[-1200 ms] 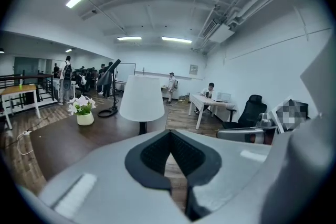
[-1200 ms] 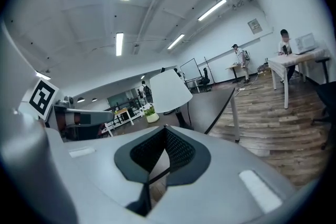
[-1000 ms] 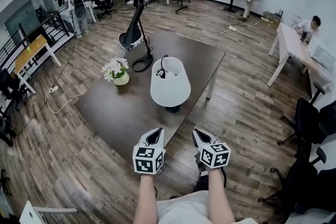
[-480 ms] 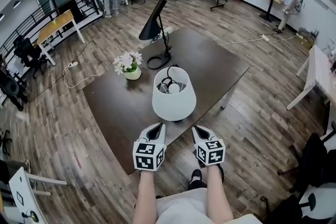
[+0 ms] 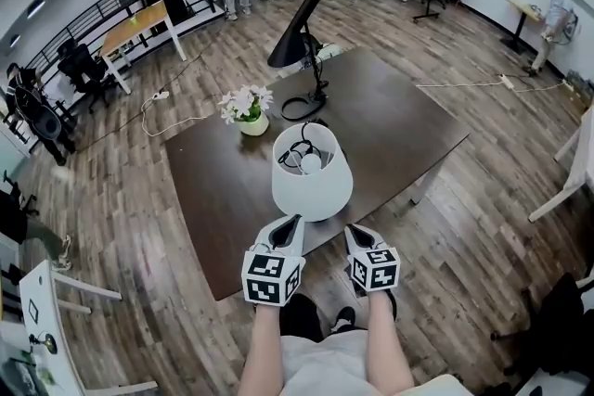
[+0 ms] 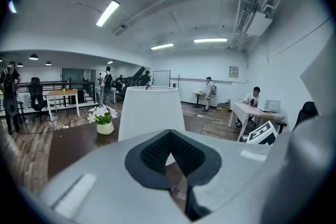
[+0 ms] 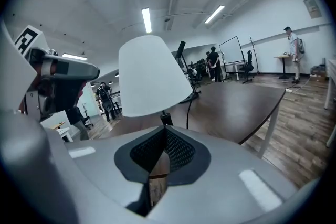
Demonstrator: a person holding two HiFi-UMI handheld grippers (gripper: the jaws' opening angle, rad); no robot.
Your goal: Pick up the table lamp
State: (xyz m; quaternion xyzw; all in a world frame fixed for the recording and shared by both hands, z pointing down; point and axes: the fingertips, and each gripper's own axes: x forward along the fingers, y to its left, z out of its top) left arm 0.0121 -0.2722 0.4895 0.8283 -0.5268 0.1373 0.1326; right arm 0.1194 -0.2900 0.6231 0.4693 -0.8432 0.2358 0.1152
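Both sets of jaws are pressed together with nothing between them. The left hand-held gripper and the right hand-held gripper hover at the table's near edge. Just beyond them, the table lamp stands upright, untouched.

No words or numbers I can read, only square coded markers on my left cube and right cube, wall plaque at two o'clock too small to read
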